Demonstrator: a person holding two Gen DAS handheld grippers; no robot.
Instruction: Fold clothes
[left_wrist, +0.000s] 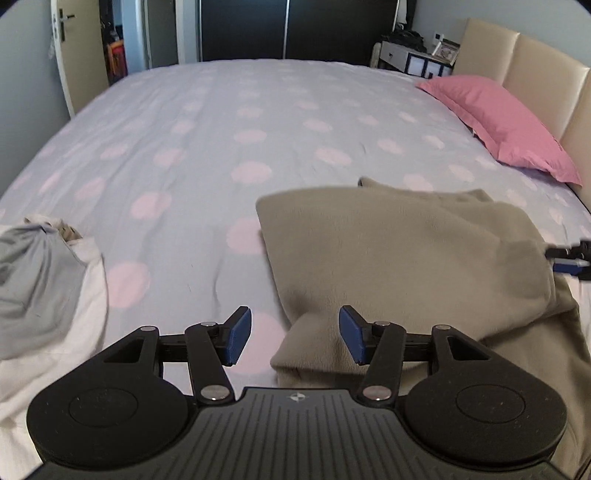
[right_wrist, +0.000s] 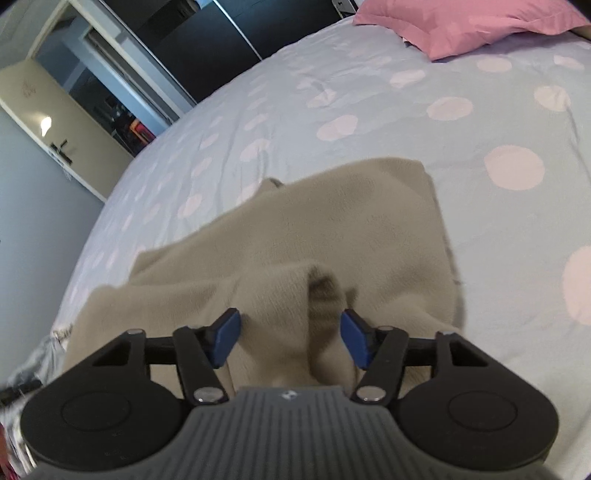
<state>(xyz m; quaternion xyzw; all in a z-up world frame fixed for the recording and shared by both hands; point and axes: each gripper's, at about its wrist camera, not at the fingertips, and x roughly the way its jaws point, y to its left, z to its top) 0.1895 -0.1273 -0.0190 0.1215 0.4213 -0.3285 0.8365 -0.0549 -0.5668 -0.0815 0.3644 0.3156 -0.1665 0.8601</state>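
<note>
The beige fleece garment (left_wrist: 406, 251) lies folded over on the bed (left_wrist: 221, 122), filling the lower right of the left wrist view and the centre of the right wrist view (right_wrist: 295, 236); its nap is soft and matt, its edges rounded and thick; its near part runs under both cameras and is cut off, so its full outline and what sort of garment it is cannot be made out; the fabric is also slightly blurred. In the right wrist view a raised ridge of fleece stands between the blue pads of the right hand-held gripper (right_wrist: 290, 338); the jaws are parted and the pads do not visibly press on it. The left hand-held gripper (left_wrist: 295, 336) is likewise open, over the garment's lower left corner, one pad above the sheet, the other above fleece; nothing is pinched. At the right edge of the left wrist view only a tip of the other gripper shows. The sheet is pale blue with pink dots, lightly creased; a pink pillow (left_wrist: 498, 122) leans by a padded cream headboard (left_wrist: 535, 70); a grey and white heap of clothes (left_wrist: 40, 288) at lower left is cut off.
</note>
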